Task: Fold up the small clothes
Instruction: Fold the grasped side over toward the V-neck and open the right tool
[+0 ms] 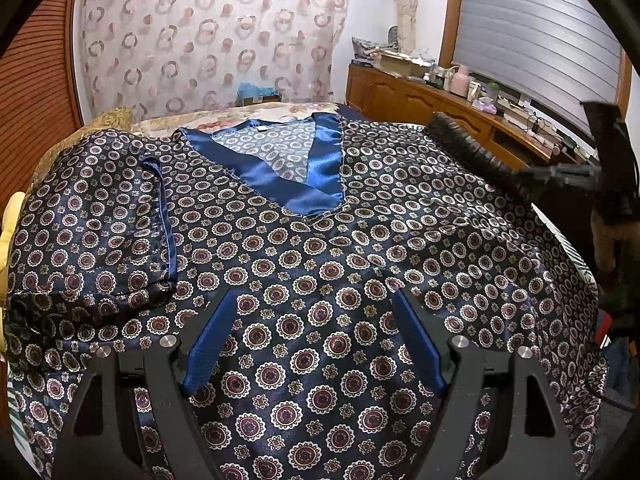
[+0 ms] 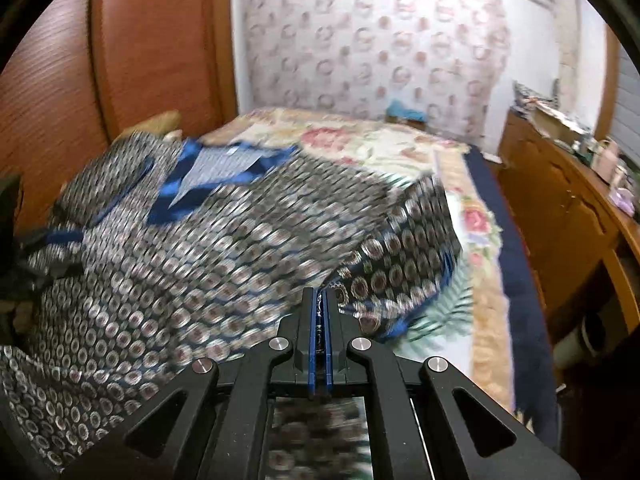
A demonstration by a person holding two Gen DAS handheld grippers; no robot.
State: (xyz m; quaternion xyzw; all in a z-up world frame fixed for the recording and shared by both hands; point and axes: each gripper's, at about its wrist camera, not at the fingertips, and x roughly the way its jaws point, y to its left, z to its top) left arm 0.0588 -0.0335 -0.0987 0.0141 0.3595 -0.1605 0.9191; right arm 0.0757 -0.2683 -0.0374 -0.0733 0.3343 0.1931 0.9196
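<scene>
Shirt (image 2: 224,240) sleeve pinched in right hand-held gripper (image 2: 320,300) | left hand-held gripper (image 1: 316,312) agape above

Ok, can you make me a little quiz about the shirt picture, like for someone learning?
1. True or false: the left tool is clamped on the patterned shirt.
2. Which tool is pinching the shirt's fabric? A) left B) right C) neither
3. Fill in: the shirt's V-neck trim is shiny ____.

Key:
1. False. Its fingers stand apart over the cloth, gripping nothing.
2. B. The right tool is shut on a fold of the shirt at its sleeve side, above the floral bedspread.
3. Blue.
</scene>
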